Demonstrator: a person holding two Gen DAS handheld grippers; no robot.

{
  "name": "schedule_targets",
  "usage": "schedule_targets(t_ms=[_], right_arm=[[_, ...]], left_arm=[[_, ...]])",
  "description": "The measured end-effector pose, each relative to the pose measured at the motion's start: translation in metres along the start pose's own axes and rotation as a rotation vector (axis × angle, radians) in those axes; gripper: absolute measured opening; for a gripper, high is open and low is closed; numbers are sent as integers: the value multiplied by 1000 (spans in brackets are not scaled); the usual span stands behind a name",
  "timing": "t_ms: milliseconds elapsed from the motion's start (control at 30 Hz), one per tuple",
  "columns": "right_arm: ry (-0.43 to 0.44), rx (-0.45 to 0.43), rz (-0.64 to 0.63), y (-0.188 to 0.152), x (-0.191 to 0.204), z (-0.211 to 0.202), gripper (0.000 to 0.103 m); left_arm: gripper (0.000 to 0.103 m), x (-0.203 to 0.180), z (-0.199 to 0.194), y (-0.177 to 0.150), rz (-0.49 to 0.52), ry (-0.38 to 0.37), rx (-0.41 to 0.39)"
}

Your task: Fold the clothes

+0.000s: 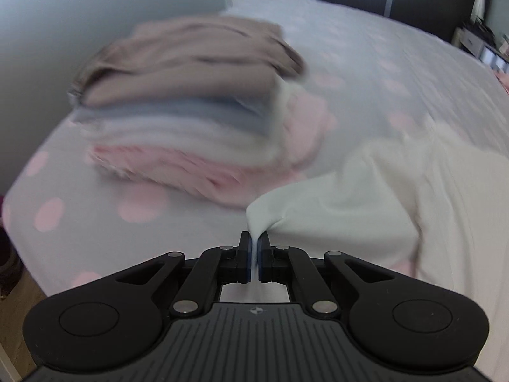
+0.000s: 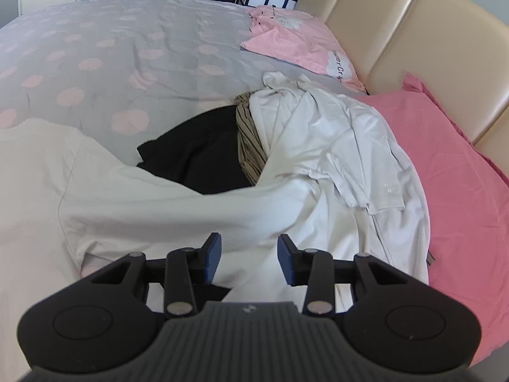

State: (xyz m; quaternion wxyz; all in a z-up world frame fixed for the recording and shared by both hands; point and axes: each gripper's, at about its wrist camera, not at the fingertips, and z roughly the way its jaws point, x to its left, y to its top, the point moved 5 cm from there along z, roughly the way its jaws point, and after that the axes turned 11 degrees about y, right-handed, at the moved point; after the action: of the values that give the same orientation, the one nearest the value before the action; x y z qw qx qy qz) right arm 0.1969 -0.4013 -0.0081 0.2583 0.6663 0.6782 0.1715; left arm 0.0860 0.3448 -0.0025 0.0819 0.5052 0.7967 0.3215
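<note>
My left gripper (image 1: 254, 238): the jaws are pinched together on a thin edge of the white garment (image 1: 334, 210); a strip of its cloth runs between the blue pads, and a peak of fabric rises just beyond the fingertips.

My right gripper (image 2: 249, 242): the jaws stand partly apart, with a gap between the blue pads. White cloth lies under and between them, but the pads do not press on it.

White garment, from the right wrist camera (image 2: 152, 203): it lies spread on the bed, directly under both grippers, filling the near part of the view. A band of it runs from the left side across to the right, towards the heap of clothes.

Bed cover (image 2: 105, 73): grey with pale pink dots. It is my landmark; everything else rests on it.

Folded stack (image 1: 191, 121): on the bed cover beyond the left gripper and left of the white garment. Pink layers at the bottom, white and pale blue in the middle, taupe on top. This view is motion-blurred, so details are soft.

Black garment (image 2: 197, 156): on the bed cover just beyond the white garment, partly tucked under it.

Striped tan cloth (image 2: 249, 140): beside the black garment, touching it.

Crumpled white shirt (image 2: 334, 140): draped over the striped cloth.

Bright pink pillow (image 2: 445, 165): at the right edge of the bed.

Pale pink pillow (image 2: 296, 41): farther up the bed.

Beige padded headboard (image 2: 397, 31): behind the pillows, at the far right.
</note>
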Motion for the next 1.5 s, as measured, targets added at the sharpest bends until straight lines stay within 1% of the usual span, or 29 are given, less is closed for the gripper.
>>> schedule_targets(t_ms=[67,167,233,267,400,433,500,533,567,633,733,800,867,967,1133,1233,1367,1433,1500], right_arm=[[2,6,2,-5,-1,-2,42],[5,14,-6,-13,-2,-4,43],[10,22,-7,-20,-3,-5,44],[12,28,-7,-24,-3,-5,44],[30,51,3,-38,-2,-5,46],[42,54,7,-41,0,-5,47],[61,61,8,-44,3,-4,47],[67,64,2,-45,6,-3,47],[71,63,-9,-45,8,-2,48],[78,59,-25,-43,12,-2,48],[90,48,-28,-38,14,-2,52],[100,43,-22,-34,15,-1,57],[104,42,-17,-30,14,2,57],[110,41,-11,-26,14,6,57],[148,15,-16,-15,19,10,57],[163,-7,-39,-8,26,14,57],[187,-14,-64,2,34,24,57],[205,-12,-78,7,38,31,57],[204,-12,-123,14,46,40,57]], left_arm=[[2,10,8,23,-17,66,-34],[2,27,20,37,-35,135,-58],[2,36,35,40,-66,147,-58],[2,37,40,41,-65,159,-66],[2,29,53,37,-3,194,-78],[3,28,53,37,-2,197,-78],[15,23,49,34,8,200,-77],[26,20,46,33,17,201,-76],[35,17,42,31,26,203,-75],[39,10,35,28,44,203,-73],[39,-8,18,22,95,138,-67],[39,-24,8,18,123,69,-64],[39,-42,0,15,149,3,-62],[39,-70,-6,19,190,-80,-79],[39,-113,-6,35,252,-164,-90],[39,-135,-3,50,279,-199,-108],[39,-162,4,66,359,-180,-160],[39,-172,13,72,377,-179,-163],[39,-183,22,78,393,-177,-165]])
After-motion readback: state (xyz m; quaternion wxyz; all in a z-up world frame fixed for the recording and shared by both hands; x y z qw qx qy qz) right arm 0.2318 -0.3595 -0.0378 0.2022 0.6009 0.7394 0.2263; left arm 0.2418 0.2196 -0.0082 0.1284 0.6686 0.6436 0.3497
